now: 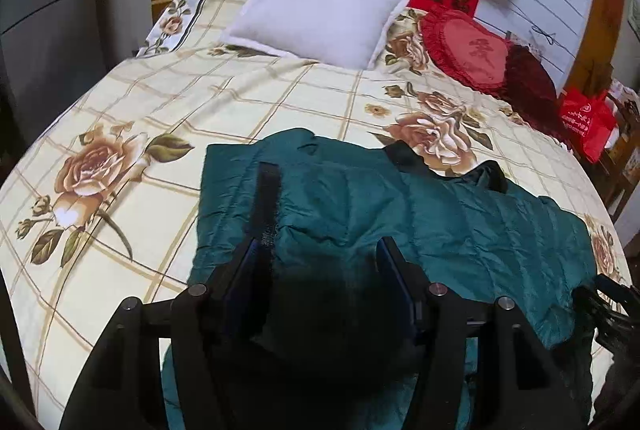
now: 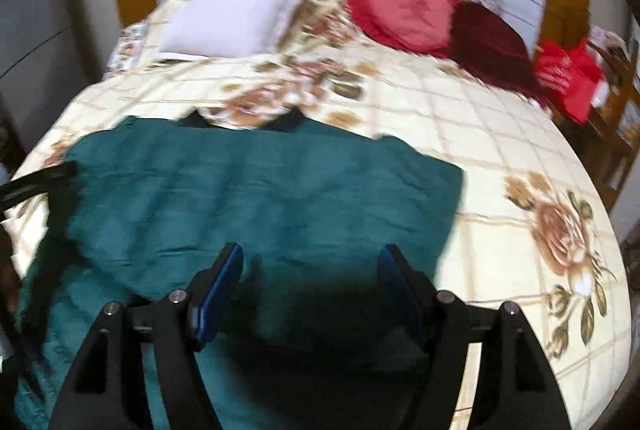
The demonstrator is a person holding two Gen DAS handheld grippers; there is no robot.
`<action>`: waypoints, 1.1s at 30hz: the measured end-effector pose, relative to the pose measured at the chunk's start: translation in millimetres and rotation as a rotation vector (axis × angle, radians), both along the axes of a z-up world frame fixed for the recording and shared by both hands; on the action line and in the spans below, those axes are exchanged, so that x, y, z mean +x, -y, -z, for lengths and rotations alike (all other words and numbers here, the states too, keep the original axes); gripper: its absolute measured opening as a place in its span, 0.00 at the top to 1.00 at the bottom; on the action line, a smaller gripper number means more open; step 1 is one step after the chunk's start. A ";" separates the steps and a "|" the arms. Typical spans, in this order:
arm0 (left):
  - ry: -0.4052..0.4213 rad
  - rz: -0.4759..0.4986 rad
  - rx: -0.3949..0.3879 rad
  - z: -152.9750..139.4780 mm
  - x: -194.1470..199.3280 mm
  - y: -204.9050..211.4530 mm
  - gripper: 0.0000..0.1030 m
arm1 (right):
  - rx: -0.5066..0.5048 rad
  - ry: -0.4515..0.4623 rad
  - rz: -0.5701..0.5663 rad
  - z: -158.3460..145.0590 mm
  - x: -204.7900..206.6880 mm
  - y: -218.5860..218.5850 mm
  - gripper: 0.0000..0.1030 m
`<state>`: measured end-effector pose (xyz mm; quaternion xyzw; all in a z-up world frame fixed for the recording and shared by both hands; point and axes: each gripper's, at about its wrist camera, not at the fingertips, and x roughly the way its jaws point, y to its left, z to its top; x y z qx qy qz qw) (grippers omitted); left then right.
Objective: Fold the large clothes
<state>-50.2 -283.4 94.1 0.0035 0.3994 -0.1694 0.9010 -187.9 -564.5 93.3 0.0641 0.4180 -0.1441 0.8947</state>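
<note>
I'm over the bed (image 1: 120,101) now, and the teal padded jacket (image 1: 440,222) lies spread across the floral cover, filling my lower view from about 9 o'clock round to 3 o'clock. My left hand-held gripper (image 1: 320,250) stands spread above the cloth, nothing pinched between its blue pads. My right hand-held gripper (image 2: 312,258) is spread too, hovering over the jacket's near half, empty. The black strip (image 1: 266,197) on the jacket runs toward 12 o'clock just past my left finger. The risk I see: that puffy, slippery fabric could slide out of a shallow pinch, or I could grab the bed cover along with it and drag both. Uneven lifts would skew the fold. The right view is smeared, so seams are hard to read. A dark shadow hides the cloth right beneath both grippers, and the near hem is cut off at 6 o'clock.
</note>
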 end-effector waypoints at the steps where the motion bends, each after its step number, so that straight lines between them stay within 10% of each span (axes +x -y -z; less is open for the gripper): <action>1: -0.003 0.009 0.016 3.2 0.5 4.1 0.33 | -0.003 -0.015 0.017 6.8 1.2 7.4 0.28; 9: -0.028 0.026 0.093 33.5 9.5 19.1 0.29 | -0.012 -0.034 0.023 35.3 5.6 14.8 0.26; 19: -0.015 0.026 0.092 35.0 6.9 18.1 0.29 | -0.014 0.027 -0.017 -1.0 -26.5 -12.4 0.25; 24: -0.035 0.030 0.108 29.1 3.1 13.0 0.29 | -0.066 -0.078 -0.003 37.4 -12.5 -17.3 0.22; 33: 0.016 0.043 0.086 -1.3 -39.6 -24.8 0.29 | 0.004 -0.001 0.003 0.4 -58.4 -29.6 0.22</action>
